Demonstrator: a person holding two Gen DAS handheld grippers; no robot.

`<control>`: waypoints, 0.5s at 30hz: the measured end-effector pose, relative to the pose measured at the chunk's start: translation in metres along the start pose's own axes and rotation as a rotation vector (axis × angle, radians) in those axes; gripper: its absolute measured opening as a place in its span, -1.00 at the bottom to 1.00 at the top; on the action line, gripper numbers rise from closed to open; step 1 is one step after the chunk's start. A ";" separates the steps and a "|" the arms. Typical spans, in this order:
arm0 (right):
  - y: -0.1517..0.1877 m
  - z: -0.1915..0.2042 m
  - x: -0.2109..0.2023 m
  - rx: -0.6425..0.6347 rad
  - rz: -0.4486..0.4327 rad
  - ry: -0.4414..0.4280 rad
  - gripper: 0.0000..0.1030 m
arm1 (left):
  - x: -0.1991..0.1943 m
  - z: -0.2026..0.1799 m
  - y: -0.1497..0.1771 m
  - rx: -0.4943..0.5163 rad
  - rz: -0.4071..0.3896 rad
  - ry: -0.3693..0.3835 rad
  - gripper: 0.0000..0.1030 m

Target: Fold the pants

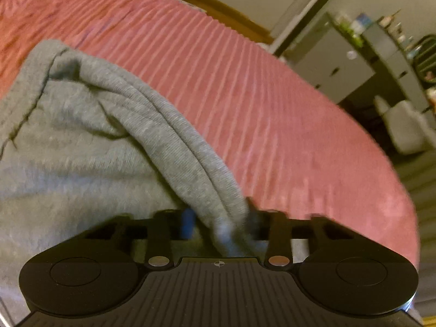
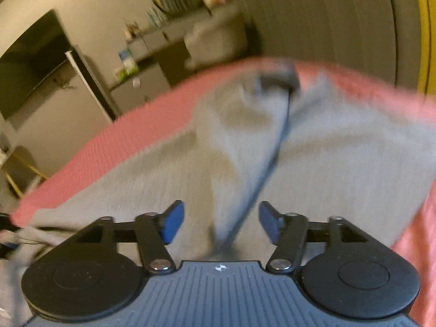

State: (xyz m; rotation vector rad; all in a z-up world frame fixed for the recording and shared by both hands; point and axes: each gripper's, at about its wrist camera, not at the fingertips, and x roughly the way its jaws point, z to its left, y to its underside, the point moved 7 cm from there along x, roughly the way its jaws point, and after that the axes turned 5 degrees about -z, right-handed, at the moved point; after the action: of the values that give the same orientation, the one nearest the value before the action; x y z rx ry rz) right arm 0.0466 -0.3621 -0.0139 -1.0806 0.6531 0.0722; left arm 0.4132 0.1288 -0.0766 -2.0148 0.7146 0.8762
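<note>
Grey sweatpants (image 1: 81, 136) lie bunched on a pink ribbed bedspread (image 1: 259, 103). My left gripper (image 1: 218, 226) has a thick fold of the grey fabric running between its fingers and is shut on it; only one blue pad (image 1: 188, 222) shows. In the right wrist view the pants (image 2: 327, 150) spread across the bedspread (image 2: 122, 141), with a dark seam down the middle. My right gripper (image 2: 220, 224) is open, its blue pads (image 2: 173, 224) wide apart, with a ridge of the fabric lying loose between them. The view is blurred.
The bedspread's edge curves close on the right in the left wrist view. Beyond it stand grey cabinets (image 1: 354, 62) with small items on top and a pale armchair (image 1: 403, 125). The right wrist view shows a dark screen (image 2: 32, 62) and a yellow strip (image 2: 425, 27).
</note>
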 end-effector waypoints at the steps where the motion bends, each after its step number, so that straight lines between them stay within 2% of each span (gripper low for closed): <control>1: -0.007 0.005 0.001 -0.061 -0.033 0.012 0.52 | -0.004 0.003 0.001 -0.022 0.008 0.015 -0.57; 3: -0.016 0.015 0.008 -0.141 -0.051 0.007 0.58 | -0.014 0.004 0.002 -0.031 -0.009 0.042 -0.64; 5: -0.022 0.027 0.023 -0.192 -0.030 -0.010 0.58 | -0.026 0.004 0.007 -0.002 -0.030 0.049 -0.66; 9: -0.048 0.038 0.062 -0.281 -0.043 0.084 0.58 | -0.048 0.006 0.016 0.040 -0.060 0.050 -0.69; 12: -0.056 0.041 0.102 -0.307 0.039 0.160 0.54 | -0.057 0.008 0.019 0.046 -0.061 0.055 -0.70; 13: -0.055 0.040 0.115 -0.331 0.071 0.187 0.38 | -0.061 0.008 0.020 0.045 -0.059 0.059 -0.70; 14: -0.051 0.037 0.128 -0.372 0.112 0.236 -0.12 | -0.062 0.007 0.019 0.046 -0.058 0.063 -0.70; 15: -0.048 0.035 0.137 -0.407 0.144 0.268 -0.40 | -0.067 0.009 0.021 0.049 -0.057 0.065 -0.70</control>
State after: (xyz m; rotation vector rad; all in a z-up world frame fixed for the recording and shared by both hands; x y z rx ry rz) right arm 0.1907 -0.3912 -0.0374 -1.4483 0.9857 0.1933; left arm 0.3548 0.1374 -0.0378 -2.0179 0.7047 0.7568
